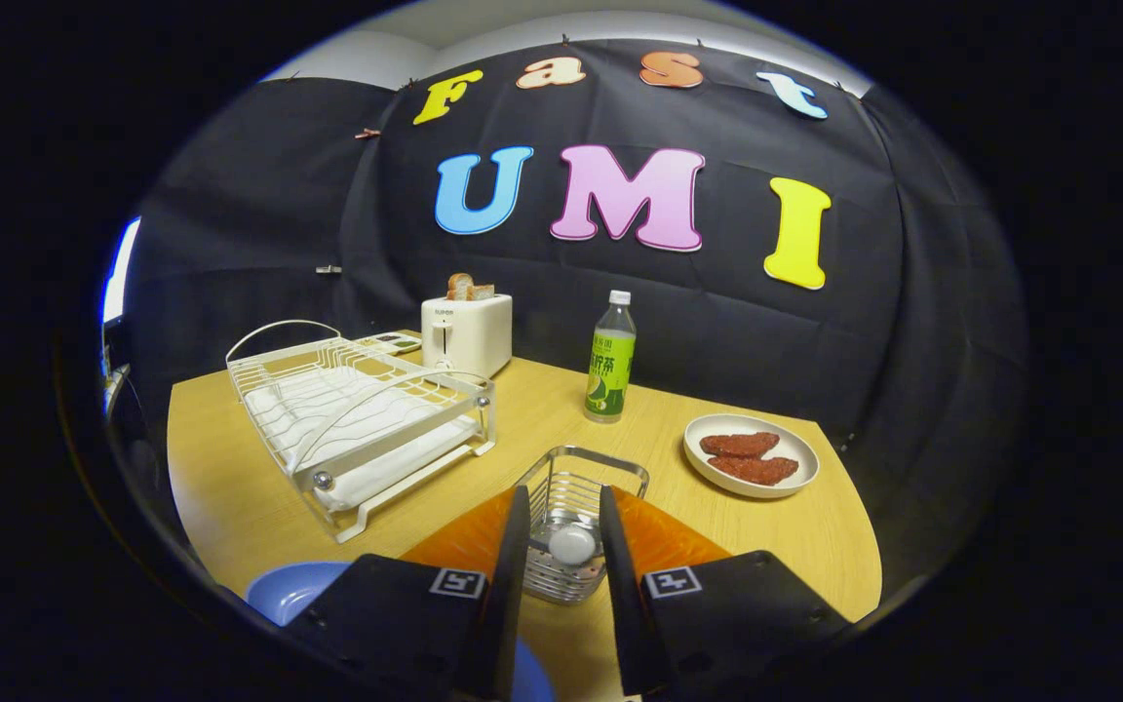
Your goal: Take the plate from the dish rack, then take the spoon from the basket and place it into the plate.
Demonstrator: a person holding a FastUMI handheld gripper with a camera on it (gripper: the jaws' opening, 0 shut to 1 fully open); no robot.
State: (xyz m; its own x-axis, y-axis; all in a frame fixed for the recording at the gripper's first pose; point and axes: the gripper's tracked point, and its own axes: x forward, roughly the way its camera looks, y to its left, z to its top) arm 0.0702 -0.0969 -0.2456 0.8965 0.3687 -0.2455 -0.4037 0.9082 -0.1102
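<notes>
A: Spoon first. Where?
B: Stood in the wire basket, pale rounded end up, right between the tongs. Probably left upright like that to be pinched from above.
A: And the tongs?
B: Held apart, with one finger down each side of the basket. Touched nothing of the spoon, as far as could be told. Looked lined up to close on that rounded end, but had not yet gripped.
A: Blue plate?
B: Lay flat on the counter, close under the left side of the tongs and partly hidden by it. Judged already out of the dish rack. Set near, presumably, to keep the carry from the basket short.
A: The rack itself?
B: Stood bare just beyond the plate, left of the basket.
A: Anything in the way?
B: Hardly. Further back, noted a toaster with bread in its slots behind the rack, a green-labelled bottle beyond the basket, and a white dish with two reddish pieces off to the right. All sat well apart from the plate.
A: Risk?
B: Could have snagged on the basket's wire rim if closed too low. Seemed likely to slip, too, on so smooth and round an end.
</notes>
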